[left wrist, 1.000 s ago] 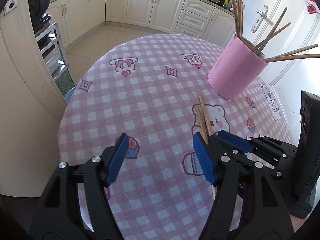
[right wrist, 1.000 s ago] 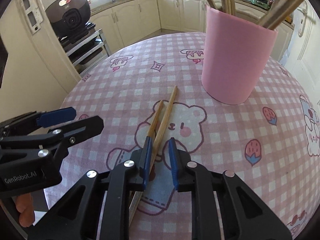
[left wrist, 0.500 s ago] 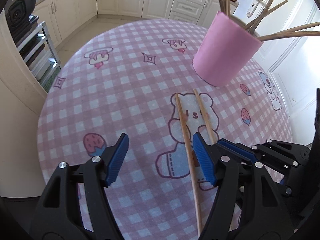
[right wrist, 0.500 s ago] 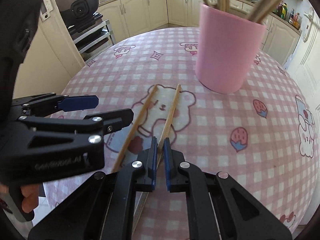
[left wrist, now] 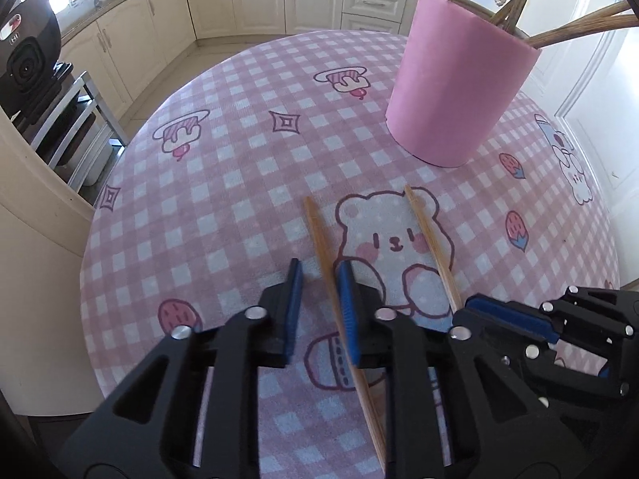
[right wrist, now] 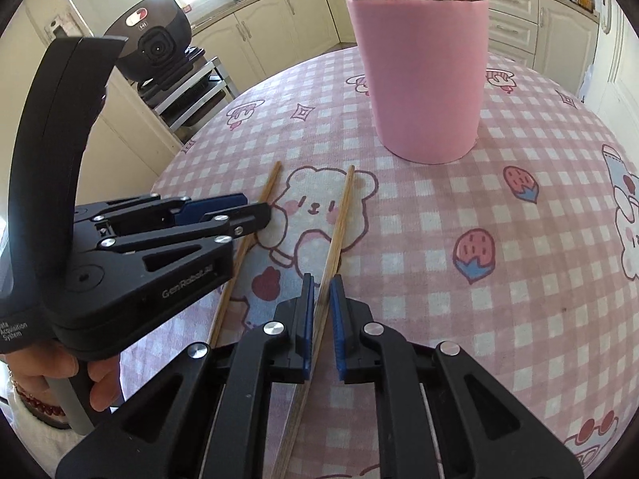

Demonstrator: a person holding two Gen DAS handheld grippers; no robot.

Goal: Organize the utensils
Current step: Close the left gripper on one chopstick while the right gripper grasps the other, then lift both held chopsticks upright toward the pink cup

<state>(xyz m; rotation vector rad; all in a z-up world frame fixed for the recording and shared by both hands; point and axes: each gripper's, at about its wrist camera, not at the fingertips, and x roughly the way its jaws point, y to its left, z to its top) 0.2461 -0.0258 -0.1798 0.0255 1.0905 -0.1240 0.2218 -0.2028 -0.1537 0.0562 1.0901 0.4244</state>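
Between each pair of blue-padded fingers lies one loose wooden chopstick, its long axis running straight ahead toward the pink cup.

Nearest, the right gripper (right wrist: pixel 320 321) is nearly clenched around the right-hand bamboo chopstick (right wrist: pixel 339 223), though actual pad contact is hard to judge; its butt end is hidden under the gripper body. Beside it, the left gripper (left wrist: pixel 319 311) straddles the left-hand bamboo chopstick (left wrist: pixel 325 247), fingers part-closed, right pad touching, left pad apart. Both sticks rest on the pink checked tabletop (left wrist: pixel 239 167), tips just short of the tall pink cylindrical holder (right wrist: pixel 423 76), whose chopsticks are cut off above.
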